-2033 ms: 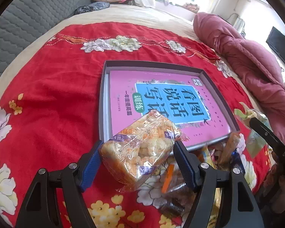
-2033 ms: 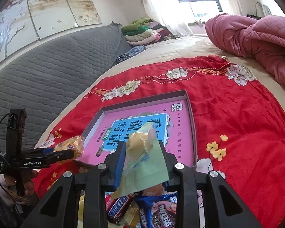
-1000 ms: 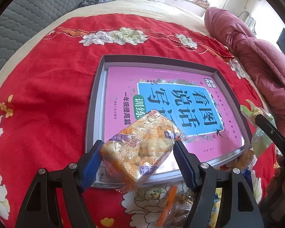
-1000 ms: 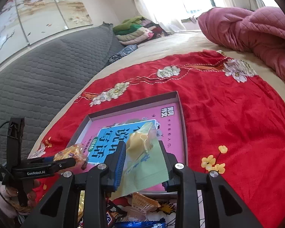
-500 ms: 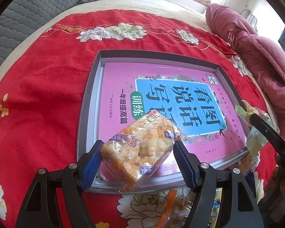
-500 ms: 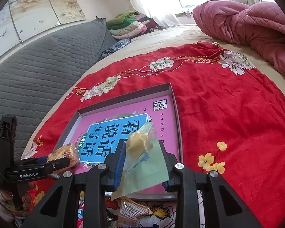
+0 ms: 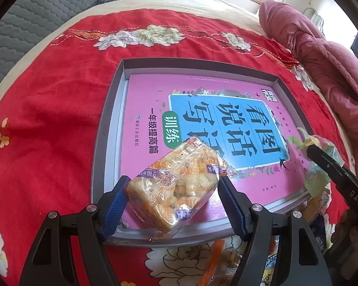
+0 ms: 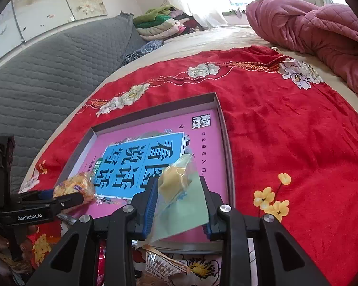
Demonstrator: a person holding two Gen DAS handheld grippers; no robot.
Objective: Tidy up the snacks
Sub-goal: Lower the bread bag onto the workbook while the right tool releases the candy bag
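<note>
A clear-wrapped pack of golden puffed-rice snack with purple and orange print (image 7: pixel 176 188) is clamped between the blue-padded fingers of the left tool (image 7: pixel 173 202). It is held tilted above the near left corner of a shallow grey cardboard tray (image 7: pixel 107 128), inside which a pink book with a blue title panel (image 7: pixel 226 124) is laid flat. In the right wrist view the same pack (image 8: pixel 75 187) is seen at the tray's near left edge, gripped by the left tool (image 8: pixel 66 196).

A pale green plastic packet with a yellow sweet inside (image 8: pixel 181 197) is pinched by the right tool (image 8: pixel 179 205), its jaws drawn close together on the thin wrapper. The packet is held over the near right part of the tray (image 8: pixel 224 128); whether it touches the book cannot be told. From the left wrist view this packet (image 7: pixel 318 159) is seen at the tray's right edge.

The tray is set on a red floral cloth (image 7: pixel 50 109) spread over a bed. More wrapped snacks (image 8: pixel 162 267) are heaped on the cloth just in front of the tray, beneath both tools. A crumpled pink quilt (image 8: pixel 307 23) is lying at the far right of the bed.
</note>
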